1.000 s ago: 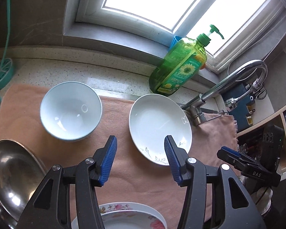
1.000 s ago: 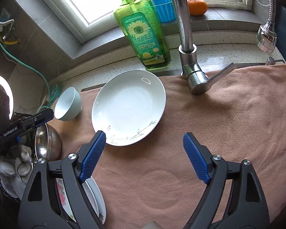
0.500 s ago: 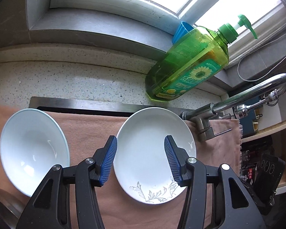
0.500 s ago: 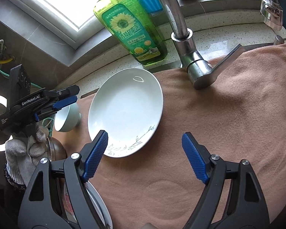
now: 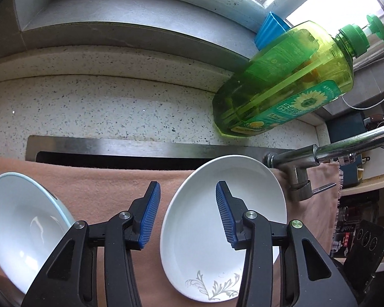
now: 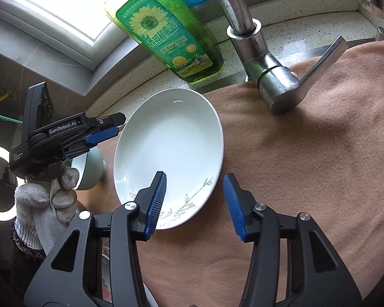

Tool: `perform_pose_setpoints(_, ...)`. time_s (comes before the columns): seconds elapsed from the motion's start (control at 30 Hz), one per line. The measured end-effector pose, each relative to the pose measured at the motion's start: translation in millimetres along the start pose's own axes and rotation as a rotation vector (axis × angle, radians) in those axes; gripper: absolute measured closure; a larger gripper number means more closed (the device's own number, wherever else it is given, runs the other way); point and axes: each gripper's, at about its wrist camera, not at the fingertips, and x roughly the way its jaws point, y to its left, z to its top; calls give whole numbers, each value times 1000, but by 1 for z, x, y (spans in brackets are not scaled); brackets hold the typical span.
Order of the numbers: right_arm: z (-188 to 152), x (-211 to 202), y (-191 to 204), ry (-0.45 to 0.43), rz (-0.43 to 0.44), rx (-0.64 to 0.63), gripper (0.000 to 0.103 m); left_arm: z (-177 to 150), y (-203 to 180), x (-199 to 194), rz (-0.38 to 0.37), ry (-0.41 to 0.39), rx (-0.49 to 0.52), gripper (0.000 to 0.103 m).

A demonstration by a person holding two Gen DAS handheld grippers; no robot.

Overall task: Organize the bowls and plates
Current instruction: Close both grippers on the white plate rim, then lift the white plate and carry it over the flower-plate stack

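Both grippers have their fingers apart and empty around the white plate on the towel-covered desk: right gripper straddles its 5 o'clock rim, left gripper its 9 o'clock rim, likely to lift it.

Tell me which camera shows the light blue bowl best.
The left wrist view: the bowl faces the camera, its inside open to see, only the left edge cropped. In the right wrist view the left gripper and gloved hand hide most of it.

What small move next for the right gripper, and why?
Probably ease the right gripper forward and down to close on the plate rim: its open jaws already straddle the near edge, and the left gripper is open too, holding nothing.
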Motion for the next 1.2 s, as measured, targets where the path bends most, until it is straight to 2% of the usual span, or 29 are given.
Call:
perform_pose_setpoints(0.07, 3, 4, -2, 5, 3, 11, 67, 1, 0, 2, -3, 8, 4, 72)
perform_pose_setpoints(0.37, 8, 9, -8, 11, -27, 18, 78, 2, -3, 12, 10, 27, 21, 78)
perform_pose_setpoints(0.53, 3, 12, -7, 18, -45, 9, 80, 2, -2, 11, 19, 31, 35, 84)
perform_pose_setpoints(0.73, 2, 18, -6, 27, -74, 5, 87, 2, 0, 11, 30, 29, 47, 88)
perform_pose_setpoints(1.2, 0, 18, 0, 19, -112, -12, 94, -5, -2, 15, 67, 32, 76, 91)
